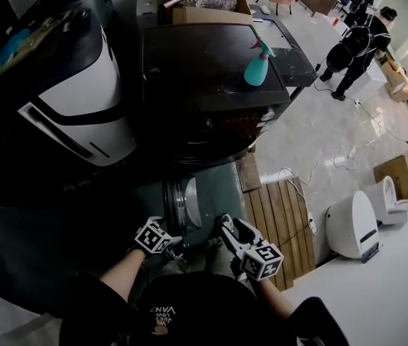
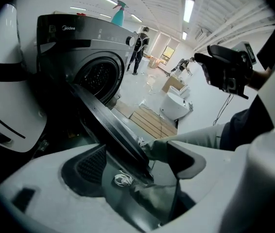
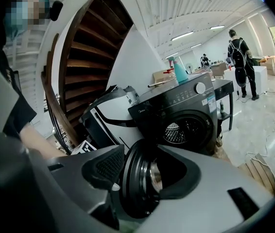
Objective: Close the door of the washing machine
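A dark front-load washing machine [image 1: 211, 85] stands ahead, with its drum opening [image 2: 98, 76] uncovered. Its round door [image 1: 189, 200] hangs swung out toward me. My left gripper [image 1: 171, 245] is open, and the door's dark rim [image 2: 108, 125] runs slantwise between its jaws, nearer the right finger [image 2: 186, 157]. On the other side my right gripper [image 1: 227, 225] is open too, with the door's ring and chrome inner bowl [image 3: 142, 178] sitting between its two pads. The machine's front [image 3: 186, 106] shows behind the door. I cannot tell whether either gripper touches the door.
A teal spray bottle [image 1: 256, 65] stands on the machine's top. A white and black appliance [image 1: 74, 99] sits close on its left. A wooden pallet [image 1: 280, 222] lies to the right, with white toilets [image 1: 352, 225] and cables [image 1: 319, 168] beyond. A person [image 1: 355, 49] stands far back.
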A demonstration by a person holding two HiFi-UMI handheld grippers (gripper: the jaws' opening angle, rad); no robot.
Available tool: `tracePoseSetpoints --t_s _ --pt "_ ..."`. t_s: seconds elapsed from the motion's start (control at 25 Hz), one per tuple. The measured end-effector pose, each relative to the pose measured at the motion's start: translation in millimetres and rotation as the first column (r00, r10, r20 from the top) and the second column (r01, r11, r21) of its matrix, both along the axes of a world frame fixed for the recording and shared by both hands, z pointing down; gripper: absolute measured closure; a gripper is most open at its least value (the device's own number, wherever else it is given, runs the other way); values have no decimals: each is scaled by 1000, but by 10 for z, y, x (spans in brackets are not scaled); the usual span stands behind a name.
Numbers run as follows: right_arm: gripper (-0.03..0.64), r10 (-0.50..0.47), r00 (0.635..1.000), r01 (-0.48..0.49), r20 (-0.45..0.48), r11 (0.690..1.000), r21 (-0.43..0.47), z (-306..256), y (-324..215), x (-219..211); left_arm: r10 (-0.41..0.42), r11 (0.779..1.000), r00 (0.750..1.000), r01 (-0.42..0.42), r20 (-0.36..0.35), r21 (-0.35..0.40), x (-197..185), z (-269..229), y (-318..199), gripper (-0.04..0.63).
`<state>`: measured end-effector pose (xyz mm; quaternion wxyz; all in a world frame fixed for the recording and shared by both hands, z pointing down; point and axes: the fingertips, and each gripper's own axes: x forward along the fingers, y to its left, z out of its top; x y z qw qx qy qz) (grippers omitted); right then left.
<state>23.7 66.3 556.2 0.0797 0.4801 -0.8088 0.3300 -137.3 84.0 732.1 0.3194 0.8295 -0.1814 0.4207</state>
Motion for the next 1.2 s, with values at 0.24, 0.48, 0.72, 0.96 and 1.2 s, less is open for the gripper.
tracePoseSetpoints --t_s 0.24,0.48,0.72,0.96,1.2 --pt "425 -8 1000 7 -28 999 -31 -43 -157 609 -7 999 1000 7 -4 -45 587 -93 -70 207" --pt "428 -12 1000 11 -16 998 -61 23 -363 974 -15 997 1000 14 -19 -77 1065 -115 -257 215" --pt "448 -4 1000 4 -9 998 -70 140 -668 1232 -104 993 994 101 -45 -54 1424 -146 -617 280" --pt "506 7 999 -11 -48 997 -70 265 -936 1564 -167 986 985 166 -41 -36 1685 -133 -952 401" --pt "613 -4 997 -3 -76 995 -97 472 -1175 1863 -196 980 979 197 -56 6 1918 -105 -1311 476"
